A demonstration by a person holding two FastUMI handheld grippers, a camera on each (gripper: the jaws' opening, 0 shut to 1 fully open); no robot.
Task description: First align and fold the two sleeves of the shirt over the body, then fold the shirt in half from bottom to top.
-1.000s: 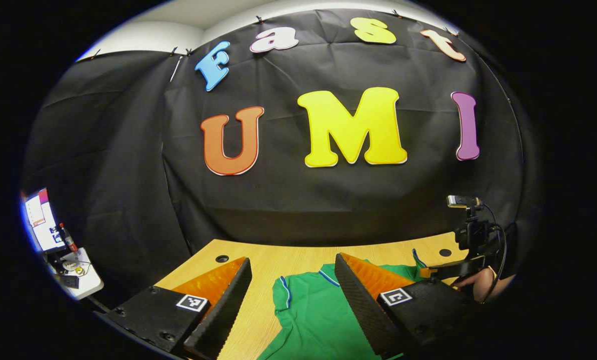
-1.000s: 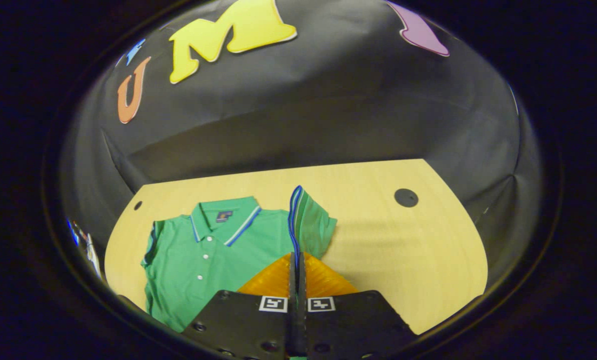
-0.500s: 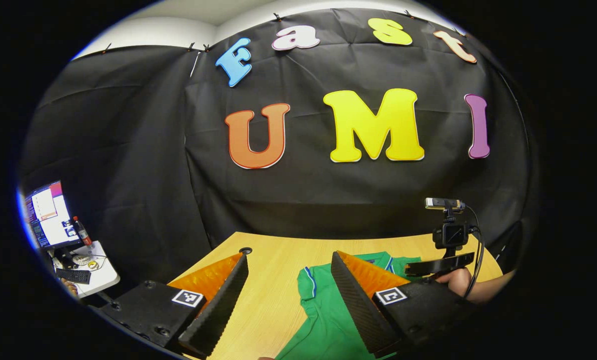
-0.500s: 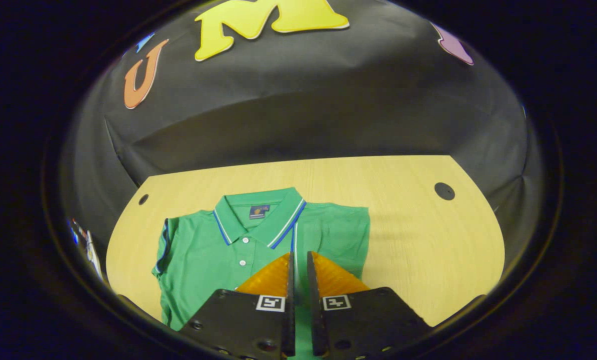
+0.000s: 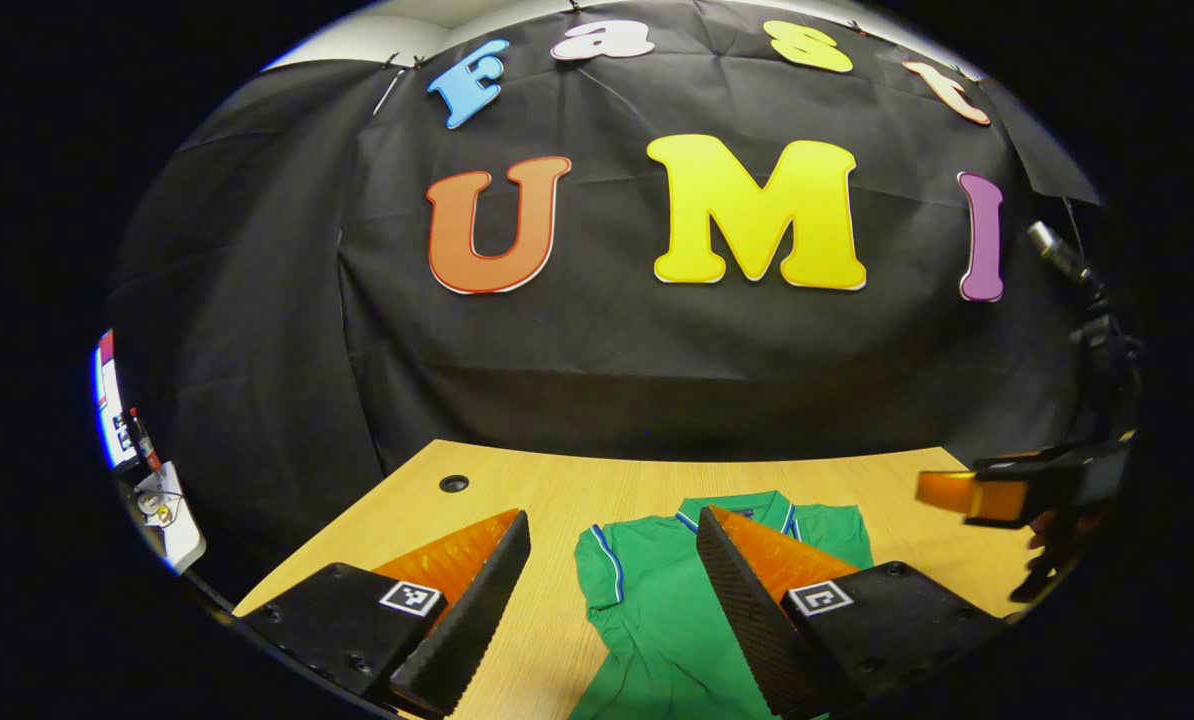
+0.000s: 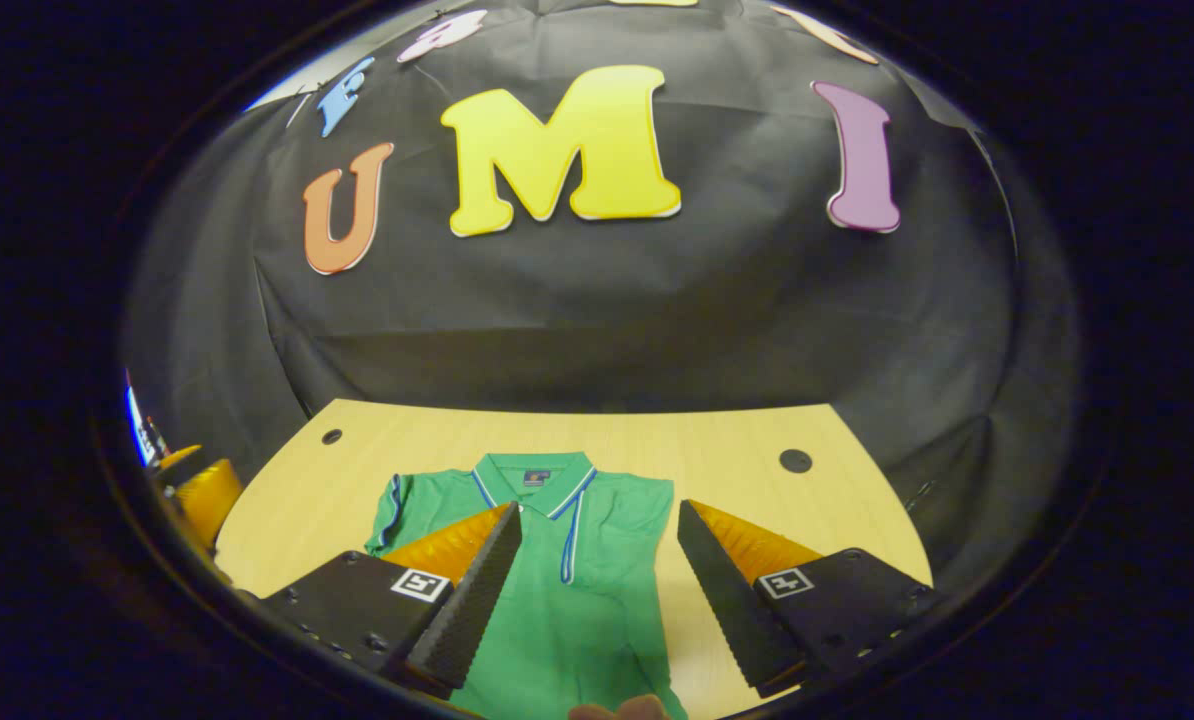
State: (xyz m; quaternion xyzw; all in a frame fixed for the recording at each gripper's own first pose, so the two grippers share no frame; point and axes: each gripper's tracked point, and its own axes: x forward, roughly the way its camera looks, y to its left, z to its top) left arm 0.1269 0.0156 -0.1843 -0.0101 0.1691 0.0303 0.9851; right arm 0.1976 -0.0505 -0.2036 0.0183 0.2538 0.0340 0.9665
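Right gripper (image 6: 597, 575): hovering above the table with its fingers spread wide, gripping nothing; the polo shirt's chest is showing through the gap between them.
Left gripper (image 5: 607, 590): also standing wide apart and gripping nothing, held above the table's near edge, with the shirt's left shoulder lying ahead between its fingers.
Polo shirt (image 6: 577, 610): a green polo shirt lying flat on the wooden table (image 6: 737, 450), collar pointing away from both grippers toward the black cloth wall. It is sitting directly ahead of and below the right gripper, and ahead and slightly right of the left gripper's centre line.
Right sleeve (image 6: 617, 530): lying folded inward over the body, its blue-and-white trimmed cuff running down the chest just right of the collar, between the right gripper's fingers.
Left sleeve (image 6: 389, 512): lying along the shirt's left edge, just ahead of the right gripper's left finger; whether it is folded I cannot tell.
Collar (image 6: 534, 480): lying flat, edged in blue and white stripes, beyond both gripper tips.
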